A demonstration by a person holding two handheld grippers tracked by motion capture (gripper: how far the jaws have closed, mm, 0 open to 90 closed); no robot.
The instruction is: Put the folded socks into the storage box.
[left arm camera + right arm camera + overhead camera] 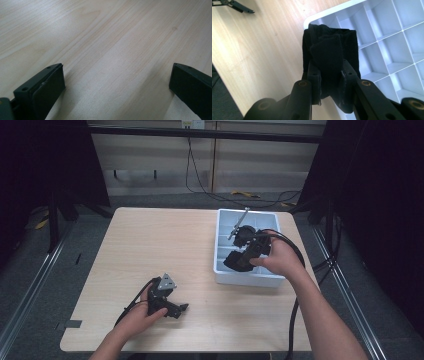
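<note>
While a rolled black cloth bundle (329,60), prob. socks, is clamped between the jaws of the right gripper (329,82), it is held over the near-left corner of the white divider tray (272,281).

Item 1: cloth bundle. Seen in the right gripper view pinched at its lower half, upper part standing free above the jaws; grip is taken low, prob. so the roll stays together. It is raised above the tray compartments, not resting in one. Judged: being carried to or from a compartment; which cannot be told.

Item 2: tray. White plastic, gridded w/ small compartments, set toward the right-far part of the table (150,245). A second dark item (244,234) lies in a compartment farther in than the bundle; identity unclear. A thin metal rod or tool (239,222) leans at the tray's far side.

Item 3: right gripper. Clenched on the bundle, angled down over the tray's near edge.

Item 4: left gripper (172,309). Rested well left of and nearer than the tray, on bare wood. Jaws are spread wide w/ nothing between, per the left gripper view; evidently parked, kept clear of the working hand.
</note>
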